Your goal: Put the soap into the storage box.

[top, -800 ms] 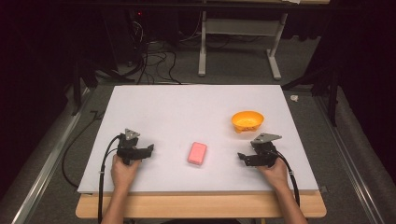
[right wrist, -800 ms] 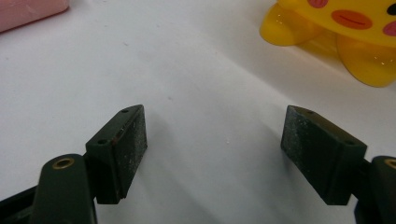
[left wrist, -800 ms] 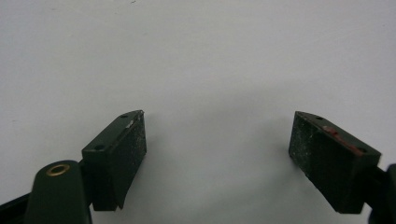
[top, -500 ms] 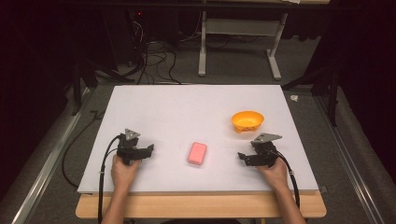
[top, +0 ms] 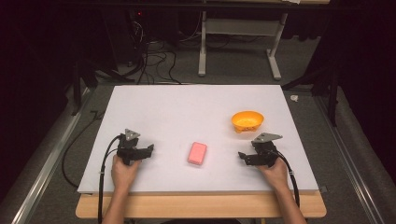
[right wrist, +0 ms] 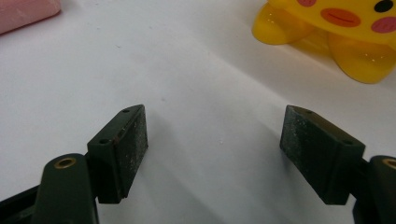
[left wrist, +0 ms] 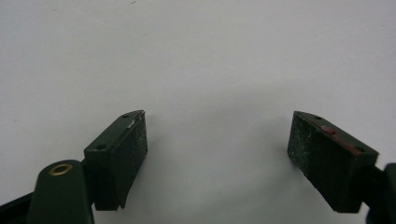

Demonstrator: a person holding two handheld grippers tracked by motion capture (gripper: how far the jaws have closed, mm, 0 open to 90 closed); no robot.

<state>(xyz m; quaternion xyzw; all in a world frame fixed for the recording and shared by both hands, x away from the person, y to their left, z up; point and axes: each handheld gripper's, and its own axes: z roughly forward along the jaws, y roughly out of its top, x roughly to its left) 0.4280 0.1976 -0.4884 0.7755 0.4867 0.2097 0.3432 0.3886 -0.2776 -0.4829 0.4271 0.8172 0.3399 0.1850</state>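
High view: the left gripper (top: 148, 150) and the right gripper (top: 243, 156) are held low over the white table (top: 187, 112), one at each side of a pink block (top: 197, 153). In the left gripper view the jaws are seen standing wide apart, with bare table between them and nothing held or touched. In the right gripper view the jaws are likewise spread, nothing is gripped, and only white surface lies between the pads (right wrist: 130, 149).

The block is found on the table between the two grippers, at about 3 o'clock from the left one and 9 o'clock from the right one, apart from both. An orange bowl (top: 247, 121) is set at about 1 o'clock from the block, just beyond the right gripper. Nothing is placed between either gripper and the block.

The block's long axis is laid roughly from 12 to 6 o'clock, tilted slightly toward 1 o'clock.
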